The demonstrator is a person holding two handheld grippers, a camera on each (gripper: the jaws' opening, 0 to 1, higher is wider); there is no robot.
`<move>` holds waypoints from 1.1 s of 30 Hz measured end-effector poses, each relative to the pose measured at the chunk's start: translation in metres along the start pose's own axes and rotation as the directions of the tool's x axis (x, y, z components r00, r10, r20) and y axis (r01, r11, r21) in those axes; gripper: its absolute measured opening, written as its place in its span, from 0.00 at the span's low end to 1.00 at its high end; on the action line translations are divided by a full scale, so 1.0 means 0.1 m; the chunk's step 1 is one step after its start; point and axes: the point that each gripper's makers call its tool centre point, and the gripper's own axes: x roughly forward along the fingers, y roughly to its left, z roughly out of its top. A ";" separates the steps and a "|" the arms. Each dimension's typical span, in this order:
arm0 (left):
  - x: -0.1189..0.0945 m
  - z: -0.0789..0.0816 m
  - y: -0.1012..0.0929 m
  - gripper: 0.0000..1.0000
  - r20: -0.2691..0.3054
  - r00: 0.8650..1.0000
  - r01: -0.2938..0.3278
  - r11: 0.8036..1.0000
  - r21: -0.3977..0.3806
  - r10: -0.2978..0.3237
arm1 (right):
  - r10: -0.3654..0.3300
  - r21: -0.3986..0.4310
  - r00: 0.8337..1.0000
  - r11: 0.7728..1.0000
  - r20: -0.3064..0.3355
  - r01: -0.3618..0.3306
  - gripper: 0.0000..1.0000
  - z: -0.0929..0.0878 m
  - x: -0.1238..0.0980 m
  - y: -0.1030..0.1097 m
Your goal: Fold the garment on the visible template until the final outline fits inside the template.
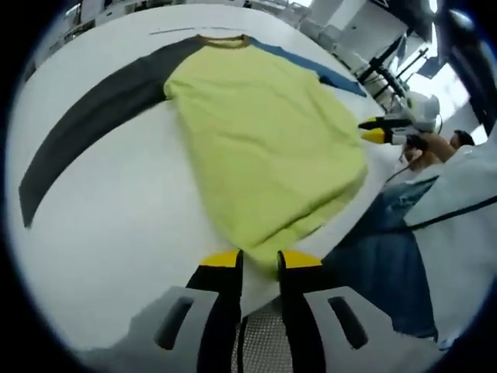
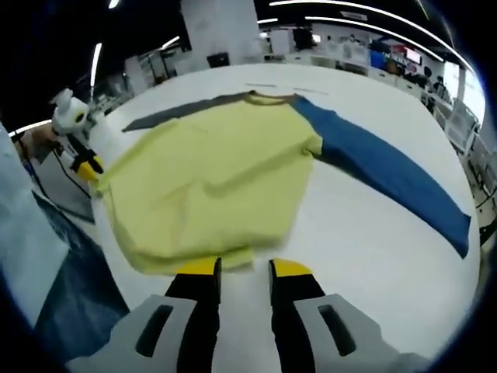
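Two sleeves are spread to either side of a yellow-bodied garment laid flat on the white table, its long axis running from the near hem to the far collar. The hem is met just ahead of both tools. The left tool is seen parted at the hem's edge; the right tool is likewise parted, nothing gripped. The grey sleeve lies left, the blue sleeve right. No template outline can be made out.

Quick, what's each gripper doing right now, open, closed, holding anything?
Left gripper: jaws slightly apart at the hem of the yellow shirt; whether it grips the fabric cannot be told.
Right gripper: open, at the hem, holding nothing.
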 end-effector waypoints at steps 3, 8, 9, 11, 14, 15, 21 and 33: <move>0.02 -0.01 -0.01 0.13 -0.005 1.000 0.010 1.000 -0.009 -0.010 | 0.001 -0.006 1.000 1.000 -0.003 -0.001 0.23 0.01 0.02 0.00; 0.04 -0.04 0.01 0.11 -0.017 1.000 0.010 1.000 -0.015 -0.010 | 0.004 -0.024 1.000 1.000 -0.004 -0.004 0.19 0.02 0.05 -0.01; 0.04 -0.05 0.01 0.11 -0.019 1.000 0.012 1.000 -0.016 -0.013 | 0.008 -0.019 1.000 1.000 -0.008 -0.008 0.18 0.01 0.05 -0.01; 0.05 -0.05 0.01 0.10 -0.021 1.000 0.014 1.000 -0.011 -0.014 | 0.012 -0.016 1.000 1.000 -0.009 -0.012 0.17 0.02 0.05 0.00; 0.07 -0.05 0.01 0.10 -0.029 1.000 0.010 1.000 0.000 -0.010 | 0.010 -0.046 1.000 0.999 -0.020 -0.011 0.14 0.00 0.05 0.00; 0.08 -0.05 0.00 0.10 -0.028 1.000 0.012 1.000 0.000 -0.012 | 0.014 -0.054 1.000 0.998 -0.023 -0.015 0.13 0.00 0.05 0.02; 0.10 -0.07 0.01 0.09 -0.035 0.999 0.016 1.000 -0.003 -0.016 | 0.011 -0.078 0.999 0.997 -0.035 -0.014 0.10 0.00 0.03 0.02; 0.15 -0.10 0.02 0.03 -0.042 0.999 -0.006 1.000 0.007 0.007 | -0.009 -0.126 0.999 0.992 -0.044 0.004 0.06 -0.01 0.04 0.00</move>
